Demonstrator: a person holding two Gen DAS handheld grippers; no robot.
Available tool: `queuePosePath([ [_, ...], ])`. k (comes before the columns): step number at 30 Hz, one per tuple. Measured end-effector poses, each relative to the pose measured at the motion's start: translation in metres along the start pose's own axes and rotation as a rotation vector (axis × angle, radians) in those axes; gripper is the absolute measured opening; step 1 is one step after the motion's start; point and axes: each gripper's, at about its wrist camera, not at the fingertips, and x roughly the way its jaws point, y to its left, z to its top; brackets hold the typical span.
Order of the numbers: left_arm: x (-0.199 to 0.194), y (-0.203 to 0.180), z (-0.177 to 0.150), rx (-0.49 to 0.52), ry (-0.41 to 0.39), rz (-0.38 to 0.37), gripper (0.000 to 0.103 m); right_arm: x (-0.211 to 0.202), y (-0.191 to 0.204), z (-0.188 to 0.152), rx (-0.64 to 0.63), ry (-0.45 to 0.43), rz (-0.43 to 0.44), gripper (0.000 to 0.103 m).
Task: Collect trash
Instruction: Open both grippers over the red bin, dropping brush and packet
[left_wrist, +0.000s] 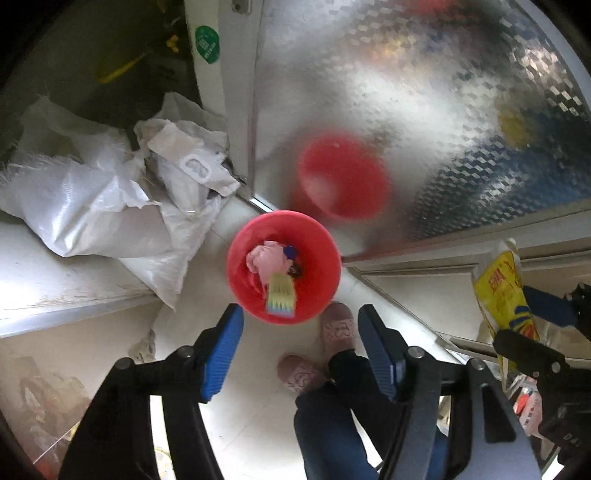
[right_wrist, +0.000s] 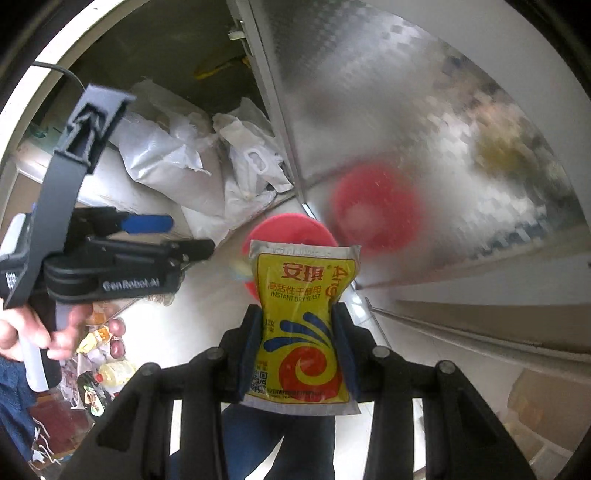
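Pointing almost straight down, both grippers hang over a red plastic bin (left_wrist: 283, 266) that stands on the pale floor against a frosted glass door (left_wrist: 406, 92). A blurred red reflection of the bin shows in the glass.

Left gripper (left_wrist: 301, 354): jaws apart, blue pads well clear of each other, nothing between them. The bin's mouth sits just beyond the fingertips in the left wrist view. Inside the bin: a crumpled pink wrapper (left_wrist: 266, 260), a small pack with yellow and rainbow stripes (left_wrist: 281, 298), something blue and something dark that I cannot make out.

Right gripper (right_wrist: 298, 345): jaws clamped on a yellow sachet of instant dry yeast (right_wrist: 300, 321), pads pressing its two side edges near the middle. The sachet stands upright between the fingers, its silver top edge overlapping the near rim of the bin as seen from the right wrist.

A person's two feet in pink slippers (left_wrist: 336, 326) stand just beside the bin, dark trousers above them. A hand (right_wrist: 26, 328) grips the left gripper's handle. White woven sacks (left_wrist: 85, 206) and a white plastic bag (left_wrist: 192, 170) are heaped to the left of the door frame. Bottles and wrappers (right_wrist: 103, 354) lie scattered at the lower left of the right wrist view.
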Motion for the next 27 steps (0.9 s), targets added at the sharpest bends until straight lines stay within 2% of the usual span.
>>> queuePosePath([
  [9,-0.028,0.015,-0.014,-0.026,-0.035,-0.006,0.063,0.001,0.009,0.009,-0.038,-0.006,0.021,0.037],
  [14,-0.027,0.029,-0.026,-0.039,-0.052,-0.010,0.080,0.012,0.017,0.015,-0.068,0.014,0.045,0.037],
  [17,-0.028,0.035,-0.033,-0.049,-0.065,0.016,0.091,0.021,0.024,0.019,-0.104,0.030,0.048,0.037],
  [19,-0.028,0.040,-0.036,-0.057,-0.072,0.030,0.103,0.024,0.029,0.020,-0.129,0.033,0.045,0.037],
  [27,-0.024,0.058,-0.046,-0.097,-0.063,0.041,0.103,0.036,0.038,0.026,-0.162,0.048,0.025,0.038],
])
